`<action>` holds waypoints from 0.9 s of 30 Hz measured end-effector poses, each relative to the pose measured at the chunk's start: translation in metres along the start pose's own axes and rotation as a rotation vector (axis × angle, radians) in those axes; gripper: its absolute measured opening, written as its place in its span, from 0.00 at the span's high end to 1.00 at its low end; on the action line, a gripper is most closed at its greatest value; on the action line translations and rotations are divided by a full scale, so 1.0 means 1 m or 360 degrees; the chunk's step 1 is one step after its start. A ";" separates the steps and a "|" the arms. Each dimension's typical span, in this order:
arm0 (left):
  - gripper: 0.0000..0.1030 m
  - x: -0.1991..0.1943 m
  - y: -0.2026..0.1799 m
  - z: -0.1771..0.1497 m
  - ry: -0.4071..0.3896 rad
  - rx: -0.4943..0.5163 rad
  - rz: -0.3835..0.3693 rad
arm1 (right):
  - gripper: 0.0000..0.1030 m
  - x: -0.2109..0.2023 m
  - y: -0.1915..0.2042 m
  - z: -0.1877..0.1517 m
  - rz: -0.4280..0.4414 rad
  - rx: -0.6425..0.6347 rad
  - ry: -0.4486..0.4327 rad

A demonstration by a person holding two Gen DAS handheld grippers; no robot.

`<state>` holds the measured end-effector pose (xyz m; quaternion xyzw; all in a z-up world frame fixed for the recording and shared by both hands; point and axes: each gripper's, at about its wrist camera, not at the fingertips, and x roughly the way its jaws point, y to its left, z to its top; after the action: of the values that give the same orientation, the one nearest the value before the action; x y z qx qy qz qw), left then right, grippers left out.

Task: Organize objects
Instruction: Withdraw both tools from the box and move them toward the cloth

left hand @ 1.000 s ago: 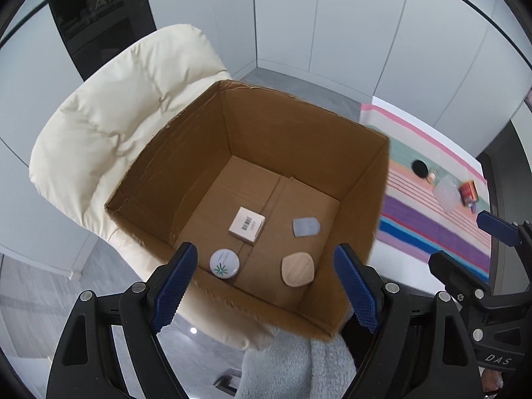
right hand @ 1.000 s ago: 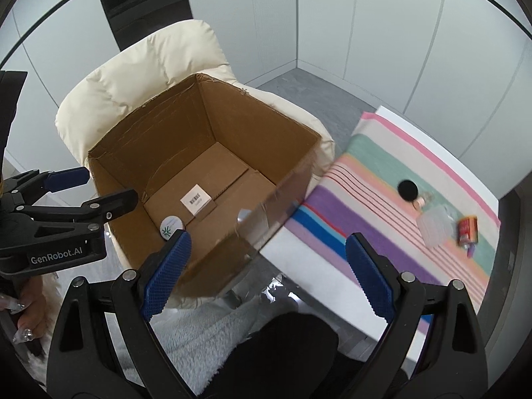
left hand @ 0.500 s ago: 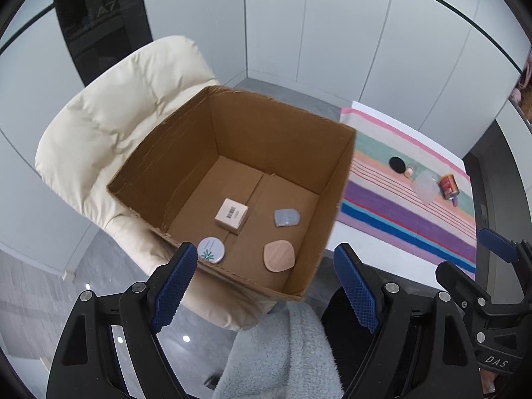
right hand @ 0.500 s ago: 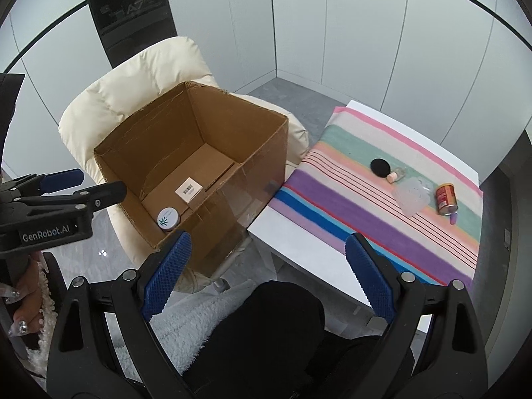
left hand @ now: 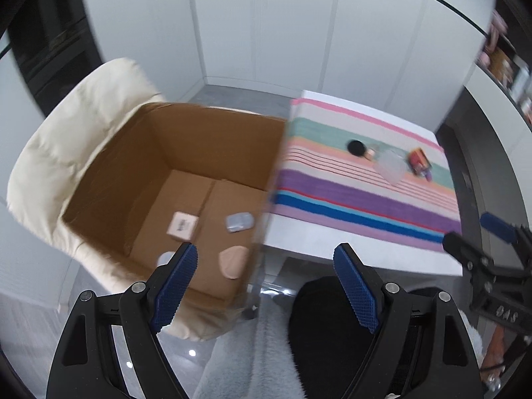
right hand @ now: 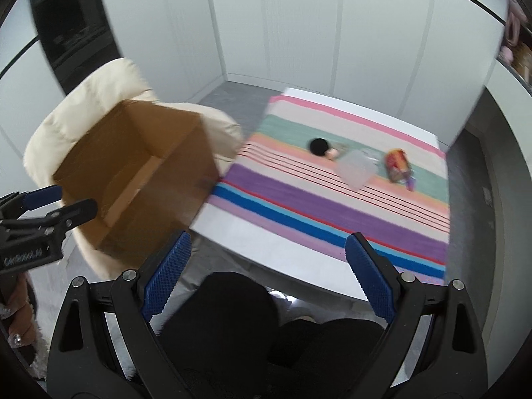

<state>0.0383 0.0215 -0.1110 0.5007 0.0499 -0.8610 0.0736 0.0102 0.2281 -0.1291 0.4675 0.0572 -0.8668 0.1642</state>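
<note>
Standing on a cream chair (left hand: 60, 153), the open cardboard box (left hand: 149, 173) sits just left of the counter (right hand: 266, 242) w/ striped cloth (right hand: 332, 206); nothing is between the grippers and the things. Left gripper (left hand: 262, 286) and right gripper (right hand: 266, 279) are both wide and hold nothing, and a black round item (right hand: 318, 146), clear lid (right hand: 355, 168) and red can (right hand: 395, 164) lie well ahead of them at the cloth's far side. In the box: small white carton (left hand: 183, 226), grey case (left hand: 239, 222), beige pad (left hand: 232, 261).

Each tool (left hand: 266, 276) (right hand: 267, 266) has a black frame, silver screws and blue cross-hatched fingers (left hand: 174, 286); white lettering marks the frames.
</note>
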 end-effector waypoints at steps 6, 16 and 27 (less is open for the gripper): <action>0.17 0.016 -0.052 0.009 0.0028 0.0138 -0.0120 | 0.07 -0.003 -0.054 -0.007 -0.0085 0.0145 -0.0009; 0.13 0.051 -0.135 0.009 0.0023 0.0318 -0.0269 | 0.07 0.000 -0.132 -0.024 -0.0258 0.0319 0.0008; 0.13 0.120 -0.194 0.031 0.0087 0.0307 -0.0357 | 0.07 0.030 -0.187 -0.029 -0.0268 0.0418 0.0015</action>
<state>-0.0814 0.1983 -0.1973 0.5199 0.0247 -0.8507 -0.0730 -0.0453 0.4042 -0.1804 0.4826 -0.0169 -0.8752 0.0282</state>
